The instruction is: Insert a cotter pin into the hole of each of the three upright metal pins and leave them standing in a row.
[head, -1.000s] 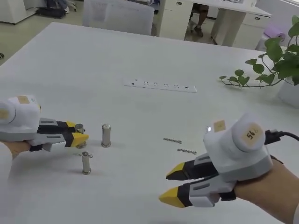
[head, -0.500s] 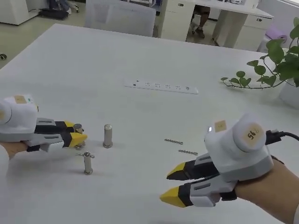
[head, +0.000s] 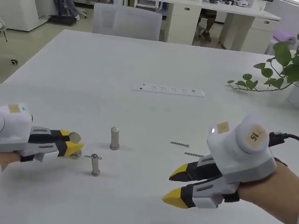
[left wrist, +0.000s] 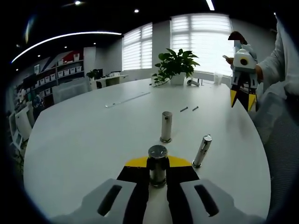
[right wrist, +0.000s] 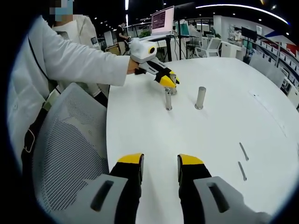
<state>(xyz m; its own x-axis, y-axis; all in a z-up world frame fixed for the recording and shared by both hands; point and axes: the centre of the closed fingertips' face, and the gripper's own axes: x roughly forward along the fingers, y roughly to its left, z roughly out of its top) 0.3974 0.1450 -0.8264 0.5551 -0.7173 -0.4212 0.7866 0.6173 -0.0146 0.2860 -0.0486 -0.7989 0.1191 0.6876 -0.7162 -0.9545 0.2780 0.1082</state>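
Observation:
My left gripper (head: 70, 143) (left wrist: 158, 164) is shut on an upright metal pin (head: 74, 138) (left wrist: 158, 164) at the table's left. A second bare pin (head: 114, 138) (left wrist: 166, 126) stands just to the right of it. Nearer me stands a third pin (head: 95, 164) (left wrist: 202, 150) with a cotter pin through its top. Two loose cotter pins (head: 179, 144) (head: 194, 154) lie mid-table. My right gripper (head: 180, 184) (right wrist: 160, 169) hovers open near the front right, holding nothing. In the right gripper view the left gripper (right wrist: 163, 79) and the pins (right wrist: 200, 98) (right wrist: 168, 99) sit far ahead.
A white power strip (head: 168, 89) lies across the table's far middle. A potted plant (head: 280, 70) stands at the far right edge. A chair (head: 126, 21) and desks lie beyond the table. A mesh chair back (right wrist: 70, 154) sits left in the right gripper view.
The head camera has shifted. My left gripper has drawn its held pin a little to the left, away from the bare pin. The right gripper has stayed open in place.

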